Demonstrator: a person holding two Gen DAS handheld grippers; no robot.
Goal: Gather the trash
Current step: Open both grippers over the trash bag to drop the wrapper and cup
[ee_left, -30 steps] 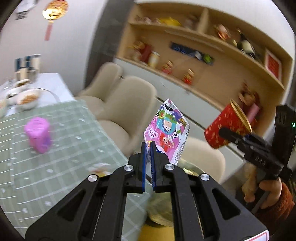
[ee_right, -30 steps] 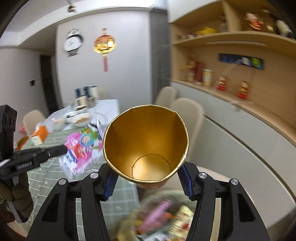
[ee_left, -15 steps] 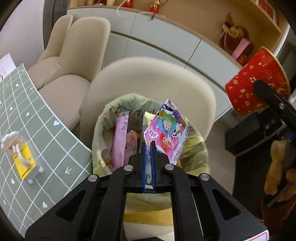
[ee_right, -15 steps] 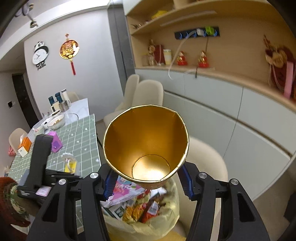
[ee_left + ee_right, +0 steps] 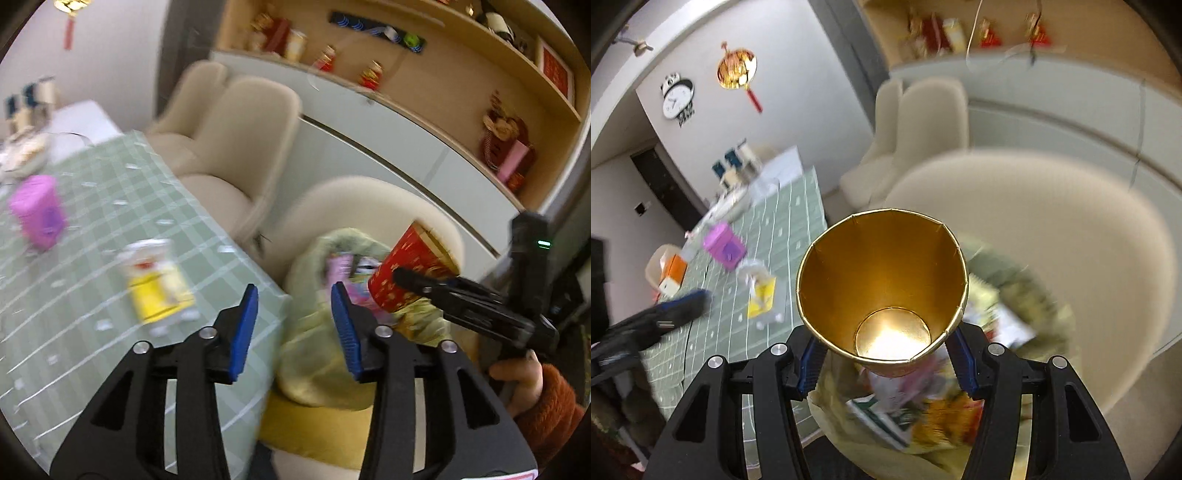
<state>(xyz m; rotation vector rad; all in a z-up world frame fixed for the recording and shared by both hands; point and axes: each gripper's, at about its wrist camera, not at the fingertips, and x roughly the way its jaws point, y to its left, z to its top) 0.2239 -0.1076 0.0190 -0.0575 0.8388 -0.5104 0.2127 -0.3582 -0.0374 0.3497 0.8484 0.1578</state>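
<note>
My left gripper (image 5: 294, 325) is open and empty, at the table corner beside the trash bin. The bin (image 5: 321, 373) has a pale yellow-green bag and holds several snack wrappers (image 5: 886, 410). My right gripper (image 5: 886, 365) is shut on a red paper cup with a gold inside (image 5: 882, 288) and holds it just above the bin. The cup also shows in the left wrist view (image 5: 410, 273), tilted over the bin's rim. A yellow and white packet (image 5: 157, 288) lies on the green checked table (image 5: 74, 332).
A pink container (image 5: 38, 218) stands farther back on the table, and an orange box (image 5: 674, 271) beyond it. Beige chairs (image 5: 236, 147) stand along the table's side, one (image 5: 1071, 240) right behind the bin. A cabinet with shelves (image 5: 406, 110) runs along the wall.
My left gripper has opened and the pink snack bag is gone from it; it has swung back toward the table. My right gripper has lowered the cup close over the bin.
</note>
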